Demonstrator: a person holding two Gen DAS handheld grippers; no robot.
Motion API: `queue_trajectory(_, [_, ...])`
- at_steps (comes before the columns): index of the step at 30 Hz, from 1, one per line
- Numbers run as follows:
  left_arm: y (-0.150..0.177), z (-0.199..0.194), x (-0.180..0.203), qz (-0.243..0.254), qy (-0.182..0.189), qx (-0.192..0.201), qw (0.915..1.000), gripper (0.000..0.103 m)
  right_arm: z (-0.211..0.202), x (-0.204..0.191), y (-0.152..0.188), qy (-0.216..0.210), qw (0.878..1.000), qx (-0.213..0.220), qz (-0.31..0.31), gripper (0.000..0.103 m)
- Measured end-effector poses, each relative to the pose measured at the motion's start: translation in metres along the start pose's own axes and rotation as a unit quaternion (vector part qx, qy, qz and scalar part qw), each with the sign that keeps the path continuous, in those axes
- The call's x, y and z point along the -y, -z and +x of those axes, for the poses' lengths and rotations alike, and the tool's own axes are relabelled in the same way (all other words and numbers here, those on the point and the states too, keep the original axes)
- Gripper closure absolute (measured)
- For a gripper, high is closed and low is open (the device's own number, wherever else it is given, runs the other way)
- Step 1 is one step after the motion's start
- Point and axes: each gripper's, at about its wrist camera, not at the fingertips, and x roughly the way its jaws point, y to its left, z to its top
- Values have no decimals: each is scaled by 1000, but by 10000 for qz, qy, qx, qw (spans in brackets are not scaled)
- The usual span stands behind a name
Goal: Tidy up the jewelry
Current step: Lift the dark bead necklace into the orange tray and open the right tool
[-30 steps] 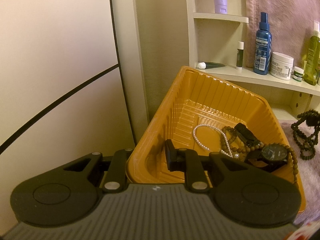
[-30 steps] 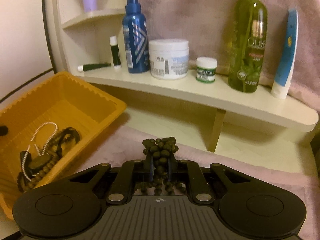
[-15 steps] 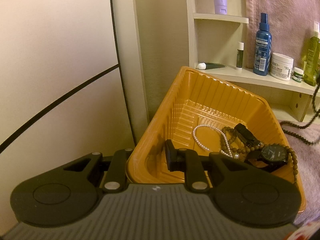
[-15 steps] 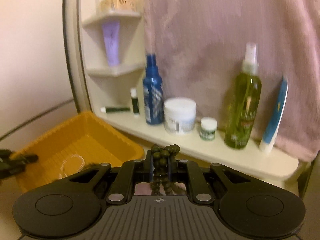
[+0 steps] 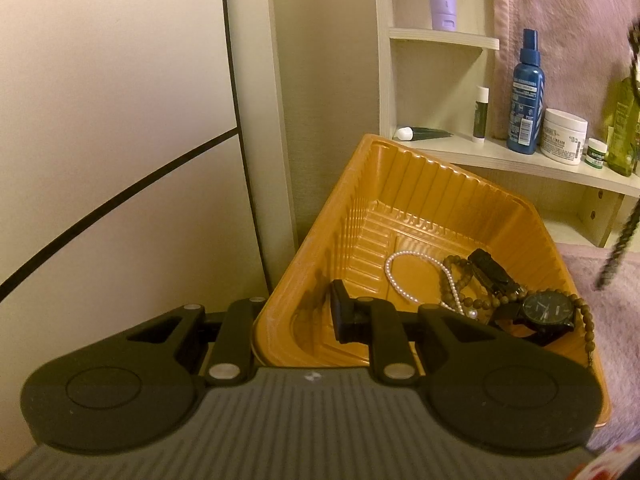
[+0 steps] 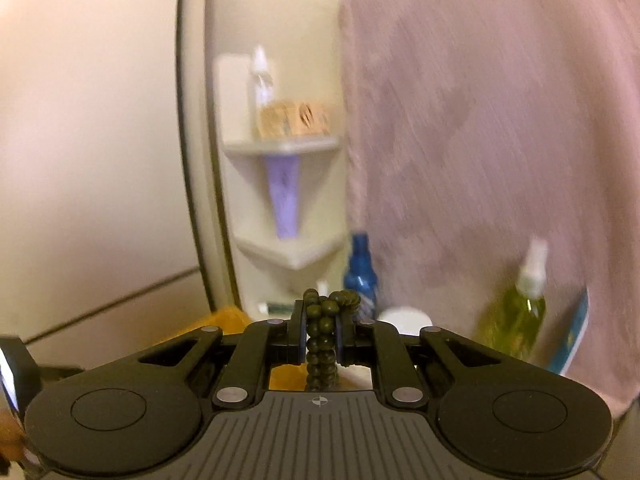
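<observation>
The dark bead necklace is pinched between the pads of the right tongs, a knot of beads bunched above the pads and the rest of the strand hanging below; in the left wrist view its blurred tail dangles at three o'clock, above the pink cloth and just beside the orange tray. The left tongs are clamped on the tray's near wall, one pad inside and one outside, steadying it. Inside, toward four o'clock of the tray floor, lie a pearl strand, brown beads and a black watch. To do this step well, I judge the strand should be carried over the open patch at eleven o'clock, lowered until its tail pools, then released, so it does not snag the rim or tangle with the pearls.
</observation>
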Motion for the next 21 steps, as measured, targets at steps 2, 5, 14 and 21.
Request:
queue_trajectory(2, [0,0,0,-14,6,-2,10000,85,-2,-5,-15,-87,9999,130,-35,90])
queue_trajectory(5, [0,1,-1,-38,12,3,10000,85,-1,-13,-33,-265,9991,305,-84,90])
queue_trajectory(14, [1,3,-2,-102,37,-3,9999,85,15,-39,-55,-801,9952,554,0,90])
queue_trajectory(21, [2,3,-3,-115,44,-5,9999,85,60,-54,-35,-1158,9930,81,196,90])
